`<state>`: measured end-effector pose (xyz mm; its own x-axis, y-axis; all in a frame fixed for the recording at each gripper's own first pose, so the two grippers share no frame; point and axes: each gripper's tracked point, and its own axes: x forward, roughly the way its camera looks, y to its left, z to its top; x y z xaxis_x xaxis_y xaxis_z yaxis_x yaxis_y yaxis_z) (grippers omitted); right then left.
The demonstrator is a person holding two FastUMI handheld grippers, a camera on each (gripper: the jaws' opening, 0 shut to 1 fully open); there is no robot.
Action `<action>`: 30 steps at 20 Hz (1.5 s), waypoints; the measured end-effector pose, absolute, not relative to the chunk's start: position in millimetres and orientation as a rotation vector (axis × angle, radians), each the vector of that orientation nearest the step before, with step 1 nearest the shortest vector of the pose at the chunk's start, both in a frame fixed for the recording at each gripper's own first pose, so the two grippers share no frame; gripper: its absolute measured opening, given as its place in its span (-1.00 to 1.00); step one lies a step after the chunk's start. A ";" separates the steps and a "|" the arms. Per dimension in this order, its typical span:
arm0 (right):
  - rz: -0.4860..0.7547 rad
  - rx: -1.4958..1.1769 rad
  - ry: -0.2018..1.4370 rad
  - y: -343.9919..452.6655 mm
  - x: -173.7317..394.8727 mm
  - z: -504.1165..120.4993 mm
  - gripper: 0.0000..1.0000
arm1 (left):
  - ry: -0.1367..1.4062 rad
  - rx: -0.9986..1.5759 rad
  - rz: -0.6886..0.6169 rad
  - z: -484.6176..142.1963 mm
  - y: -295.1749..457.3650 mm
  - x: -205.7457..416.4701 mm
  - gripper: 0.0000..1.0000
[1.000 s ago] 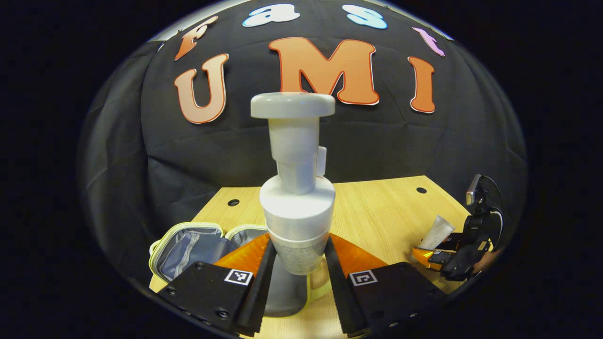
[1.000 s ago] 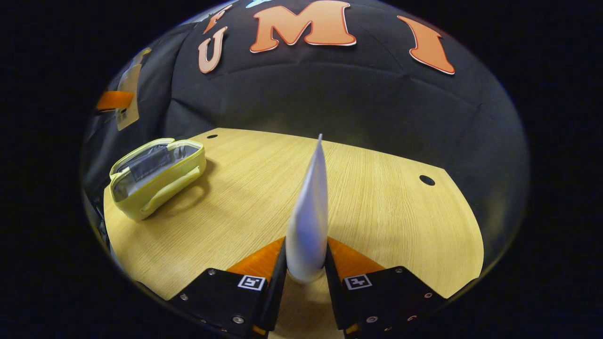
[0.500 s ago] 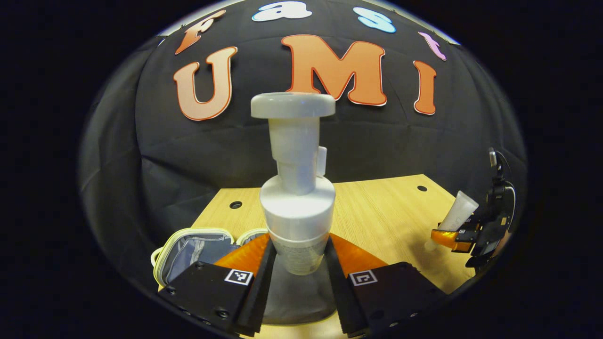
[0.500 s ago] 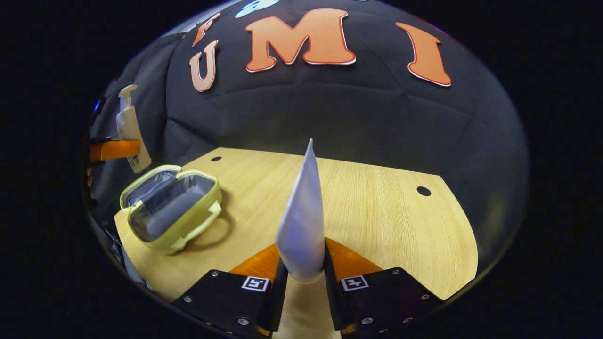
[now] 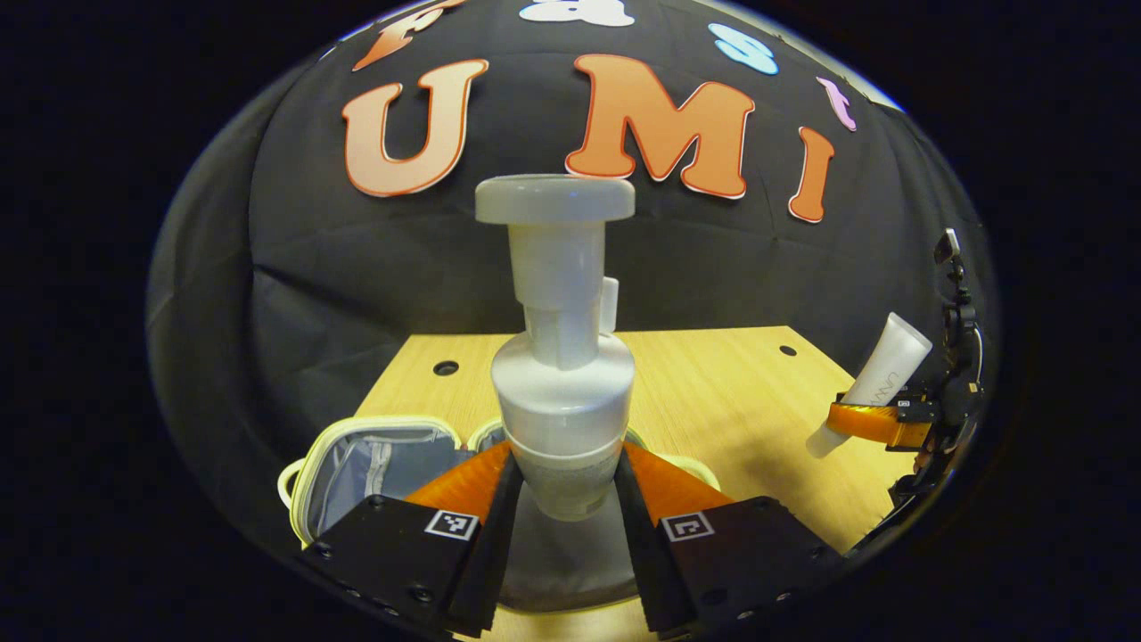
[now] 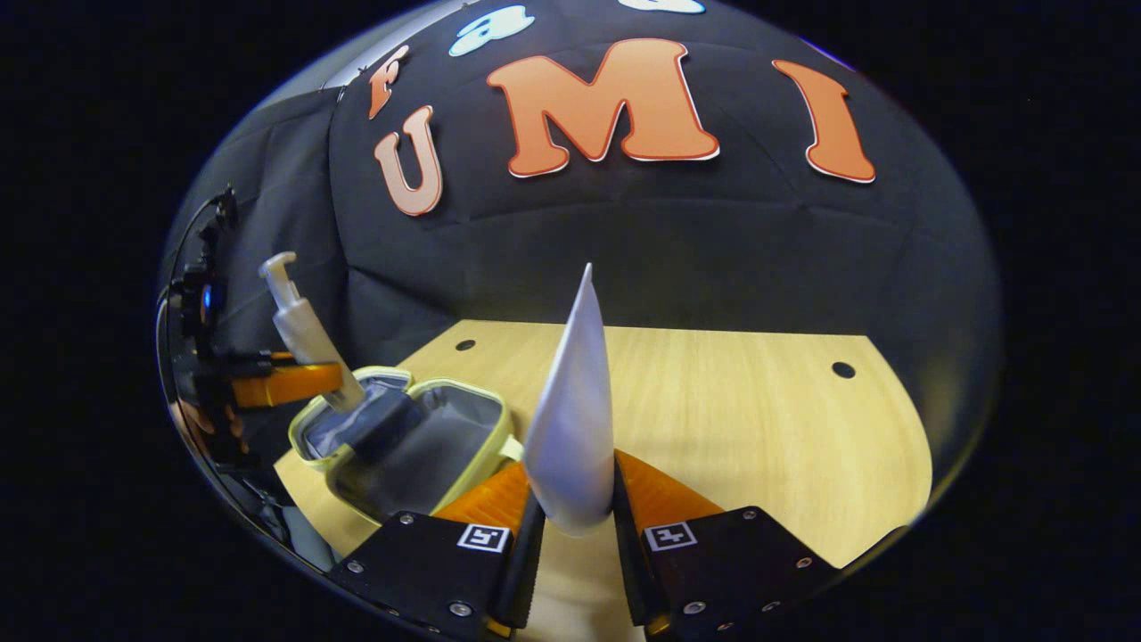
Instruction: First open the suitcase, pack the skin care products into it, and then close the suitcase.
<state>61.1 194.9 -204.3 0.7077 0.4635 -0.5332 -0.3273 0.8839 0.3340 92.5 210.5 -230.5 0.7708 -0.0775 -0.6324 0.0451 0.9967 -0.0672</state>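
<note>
The left gripper (image 5: pixel 560 486) clenched the white plastic pump bottle (image 5: pixel 562 357) low on its body, above the open yellow fabric suitcase (image 5: pixel 357 464) at seven o'clock. The right gripper (image 6: pixel 570 517) pinched the soft white squeeze tube (image 6: pixel 575 419); both looked light, and the bottle rigid and top-heavy.

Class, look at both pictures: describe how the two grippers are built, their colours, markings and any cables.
The left gripper and the right gripper match: black blocky bodies with screws, orange wedge-shaped fingers with black ribbed inner pads, and a small black-and-white square marker on each side. Seen from across, each carries black cables.
</note>
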 end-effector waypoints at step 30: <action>0.557 0.427 0.939 355.3 30.7 -235.5 -0.18 | 1.452 -0.031 -0.085 -373.0 228.4 30.0 0.22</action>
